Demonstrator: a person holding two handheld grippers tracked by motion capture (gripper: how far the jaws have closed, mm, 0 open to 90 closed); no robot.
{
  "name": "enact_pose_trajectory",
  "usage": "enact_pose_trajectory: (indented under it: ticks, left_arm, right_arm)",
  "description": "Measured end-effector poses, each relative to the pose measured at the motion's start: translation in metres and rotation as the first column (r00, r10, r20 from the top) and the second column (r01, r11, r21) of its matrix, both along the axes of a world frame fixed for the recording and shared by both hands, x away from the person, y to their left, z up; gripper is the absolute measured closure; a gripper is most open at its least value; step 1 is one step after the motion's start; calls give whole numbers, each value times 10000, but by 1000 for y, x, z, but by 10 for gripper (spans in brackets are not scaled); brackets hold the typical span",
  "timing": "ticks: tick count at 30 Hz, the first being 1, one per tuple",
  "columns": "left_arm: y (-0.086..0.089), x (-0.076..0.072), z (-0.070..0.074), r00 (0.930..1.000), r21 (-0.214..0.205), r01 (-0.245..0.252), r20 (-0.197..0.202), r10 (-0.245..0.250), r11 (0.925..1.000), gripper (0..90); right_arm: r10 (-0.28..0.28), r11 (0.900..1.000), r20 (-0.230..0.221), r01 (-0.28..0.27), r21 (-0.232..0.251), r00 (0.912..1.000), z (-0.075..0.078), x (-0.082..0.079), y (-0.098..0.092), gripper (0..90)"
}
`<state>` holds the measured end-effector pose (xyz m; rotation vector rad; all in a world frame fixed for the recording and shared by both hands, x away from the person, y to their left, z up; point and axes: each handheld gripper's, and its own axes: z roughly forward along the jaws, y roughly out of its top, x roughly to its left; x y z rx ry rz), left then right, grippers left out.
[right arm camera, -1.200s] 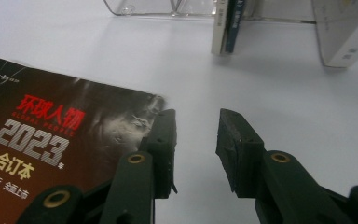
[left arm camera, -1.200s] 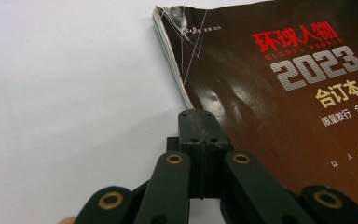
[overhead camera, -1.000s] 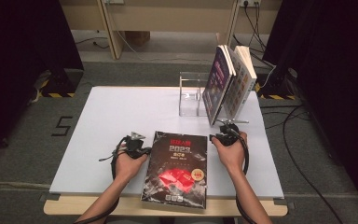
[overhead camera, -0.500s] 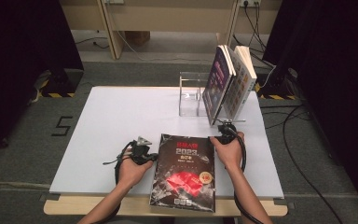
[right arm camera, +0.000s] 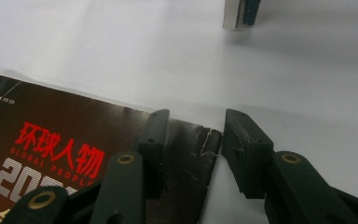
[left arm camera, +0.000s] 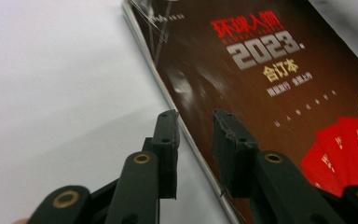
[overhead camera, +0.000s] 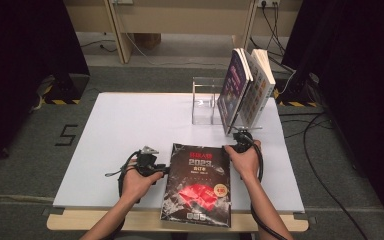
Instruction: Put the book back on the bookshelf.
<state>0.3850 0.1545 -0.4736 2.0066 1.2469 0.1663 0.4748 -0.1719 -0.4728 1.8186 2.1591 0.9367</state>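
So the dark-covered book (overhead camera: 198, 186) is lying flat at the near edge of the white table (overhead camera: 125, 130), cover up, with its bottom end poking slightly past the table's front edge. The left gripper (overhead camera: 164, 170) is parked at the book's left edge, and in the left gripper view its jaws are seen spread, straddling that edge (left arm camera: 177, 112), one jaw over bare table and one over the cover, with nothing pinched; they've just been opening. Same story on the other side: the right gripper (overhead camera: 231, 148) is set at the far right corner (right arm camera: 209, 140), jaws spread and just been opening too, one jaw over the cover and one out over the table, nothing squeezed. Behind it, two books (overhead camera: 245, 90) are propped leaning in a clear stand (overhead camera: 203, 100). What could go wrong, as a guess: if the book is meant to be picked up from here, a thin flat edge lying on the table is easily missed, so just the cover might get caught and creased, or the corner (already looking scuffed) could be bent further. With the near end overhanging, a clumsy nudge toward the person could see it slid off the front. A hasty lift could also swing into the leaning books close by and tip them.
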Motion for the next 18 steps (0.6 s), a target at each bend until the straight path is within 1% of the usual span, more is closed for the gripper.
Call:
enact_pose_trajectory:
  ticks: [3,5,7,8,9,11,14,15,18]
  left_arm:
    - [-3,-1,-1,9998,75,155,-96,-154,9999,696]
    - [-4,-2,-2,9996,92,252,-135,-251,9996,703]
    - [-6,-3,-2,9991,154,382,-214,-379,9992,715]
    - [-6,-3,-3,9989,171,406,-241,-402,9990,722]
    - [-7,-3,-4,9987,236,447,-273,-440,9987,727]
    - [-8,-3,-5,9986,388,464,-265,-454,9982,732]
    - [-8,-4,-7,9985,459,450,-320,-436,9979,748]
    - [-8,-4,-7,9986,453,429,-326,-415,9981,749]
    - [-8,-5,-7,9987,515,414,-323,-398,9978,754]
  right_arm:
    - [-39,10000,3,39,64,10000,0,2,1,608]
    - [-36,10000,-10,36,15,10000,0,2,1,608]
    - [-84,9999,-59,85,125,9999,-1,3,1,609]
    - [-78,9998,18,77,203,10000,-2,3,0,611]
    - [-108,9995,-55,110,282,9999,-1,3,0,612]
    - [-117,9995,-9,117,279,9999,-2,2,0,610]
    - [-152,9996,90,149,255,9998,-3,1,0,611]
    - [-180,9995,61,178,276,9998,-2,1,0,611]
    - [-365,9978,-5,365,554,9993,-3,0,0,615]
